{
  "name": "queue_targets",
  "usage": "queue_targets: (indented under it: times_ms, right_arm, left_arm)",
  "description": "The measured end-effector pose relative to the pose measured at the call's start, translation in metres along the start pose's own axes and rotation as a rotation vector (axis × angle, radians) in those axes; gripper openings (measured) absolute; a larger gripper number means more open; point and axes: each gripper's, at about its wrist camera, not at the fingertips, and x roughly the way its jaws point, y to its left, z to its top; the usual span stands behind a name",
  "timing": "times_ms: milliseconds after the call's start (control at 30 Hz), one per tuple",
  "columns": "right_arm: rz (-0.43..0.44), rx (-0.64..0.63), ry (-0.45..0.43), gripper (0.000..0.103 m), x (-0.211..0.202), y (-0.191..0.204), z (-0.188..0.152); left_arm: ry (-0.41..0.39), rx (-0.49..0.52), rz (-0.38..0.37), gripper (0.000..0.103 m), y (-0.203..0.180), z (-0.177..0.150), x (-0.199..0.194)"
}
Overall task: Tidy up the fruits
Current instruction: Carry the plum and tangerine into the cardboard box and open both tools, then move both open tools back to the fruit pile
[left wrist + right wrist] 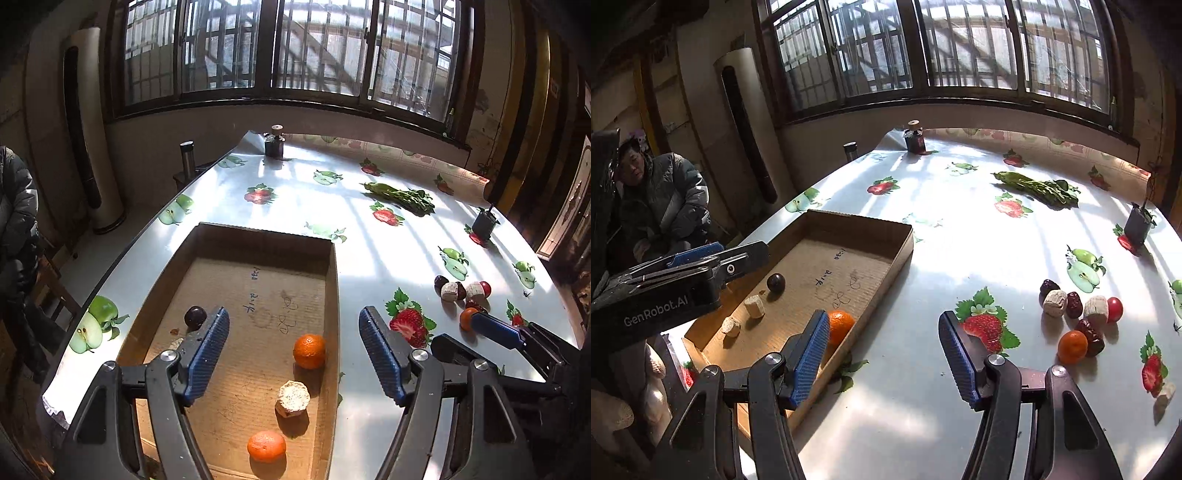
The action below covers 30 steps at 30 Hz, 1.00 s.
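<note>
Left claw [293, 354] spread, empty, above cardboard tray [332, 295] holding two oranges [309, 351]. Right claw [882, 354] spread, empty, over tabletop [923, 406] beside tray.

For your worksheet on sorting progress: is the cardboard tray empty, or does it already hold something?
Not empty. The cardboard tray holds two oranges, a dark plum and pale cork-like pieces. More fruit waits outside on the table.

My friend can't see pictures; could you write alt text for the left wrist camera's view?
An open left hand-held gripper hovers over a shallow cardboard box holding two oranges, a dark plum and a pale cork-like chunk. More fruit lies loose on the fruit-print tablecloth to the right.
</note>
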Motion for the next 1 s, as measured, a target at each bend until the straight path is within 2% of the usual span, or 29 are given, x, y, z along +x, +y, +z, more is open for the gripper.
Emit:
queue_targets:
  times_ms: [200,333,500,733,900,1000]
  right_arm:
    - [-0.106,0.096,-0.015,0.071,-0.035,-0.070,-0.017]
    - [-0.166,0.155,-0.023,0.071,-0.052,-0.107,-0.027]
    - [-0.202,0.212,-0.030,0.072,-0.061,-0.136,-0.034]
    - [-0.224,0.234,-0.012,0.073,-0.054,-0.155,-0.032]
    - [-0.263,0.227,-0.016,0.073,-0.051,-0.168,-0.021]
    - [-0.300,0.259,-0.014,0.073,-0.045,-0.192,-0.006]
  left_arm:
    - [-0.008,0.152,0.013,0.075,-0.064,-0.018,-0.004]
    - [-0.018,0.211,0.019,0.078,-0.088,-0.024,-0.004]
    - [0.003,0.239,0.013,0.078,-0.098,-0.027,0.003]
    - [0.033,0.243,0.008,0.078,-0.100,-0.028,0.015]
    - [0.067,0.237,-0.031,0.078,-0.100,-0.024,0.028]
    - [0.075,0.216,-0.053,0.078,-0.100,-0.015,0.036]
